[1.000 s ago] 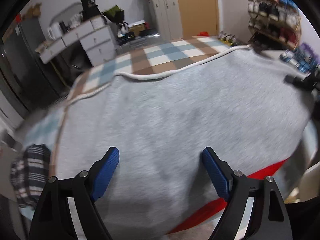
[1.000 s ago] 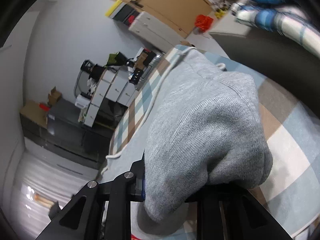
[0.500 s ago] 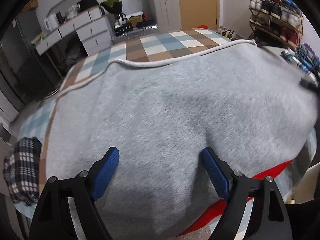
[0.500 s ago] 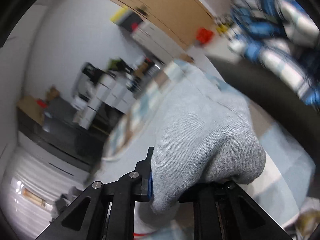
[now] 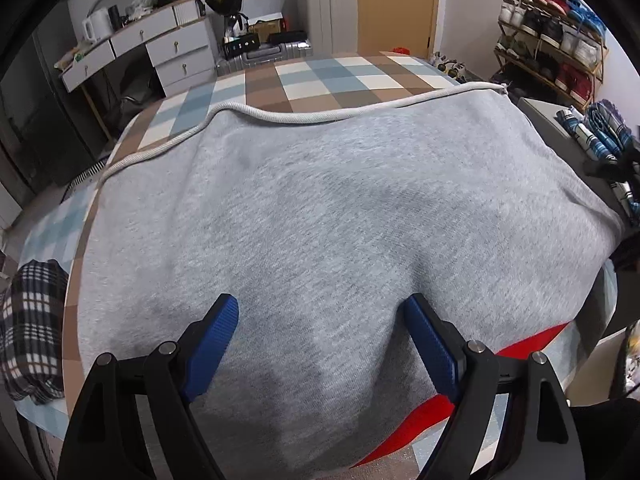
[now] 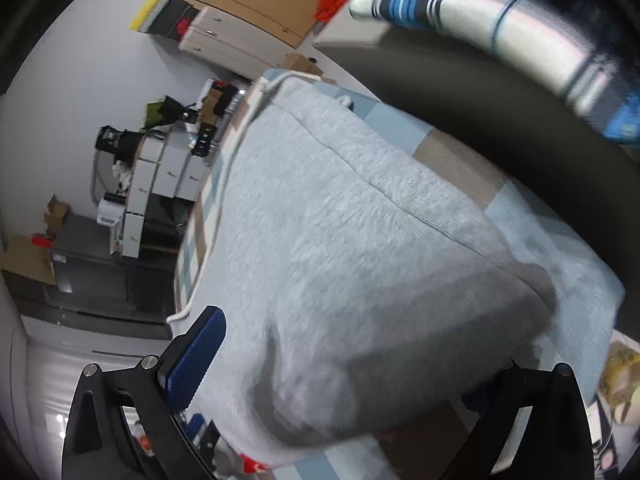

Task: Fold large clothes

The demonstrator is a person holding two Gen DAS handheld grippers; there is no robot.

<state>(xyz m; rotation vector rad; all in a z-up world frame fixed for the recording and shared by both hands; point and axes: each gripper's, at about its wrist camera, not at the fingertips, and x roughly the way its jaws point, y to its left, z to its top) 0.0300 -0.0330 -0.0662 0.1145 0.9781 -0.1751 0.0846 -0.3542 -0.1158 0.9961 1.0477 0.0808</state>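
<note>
A large grey sweatshirt (image 5: 340,200) lies spread over a checked cover (image 5: 320,80), with a white cord (image 5: 280,116) along its far edge. A red part (image 5: 520,344) shows under its near right edge. My left gripper (image 5: 320,320) is open, its blue pads (image 5: 212,344) wide apart and resting on the grey cloth near its front edge. In the right wrist view a thick fold of the sweatshirt (image 6: 360,260) bulges between the jaws of my right gripper (image 6: 360,344). Those jaws are opening. The left pad (image 6: 196,356) stands clear of the cloth; the right pad is hidden behind it.
A dark plaid cloth (image 5: 32,328) lies at the cover's left edge. Blue-and-white striped fabric (image 6: 520,40) sits on a dark surface (image 6: 480,128) to the right. White drawers (image 5: 160,48), cabinets and a shoe rack (image 5: 552,40) line the room behind.
My right gripper's jaws have sprung wide off the grey fold they were clamping, and the fold has spread out between them. My left gripper stays open over the cloth, tilted a little.
</note>
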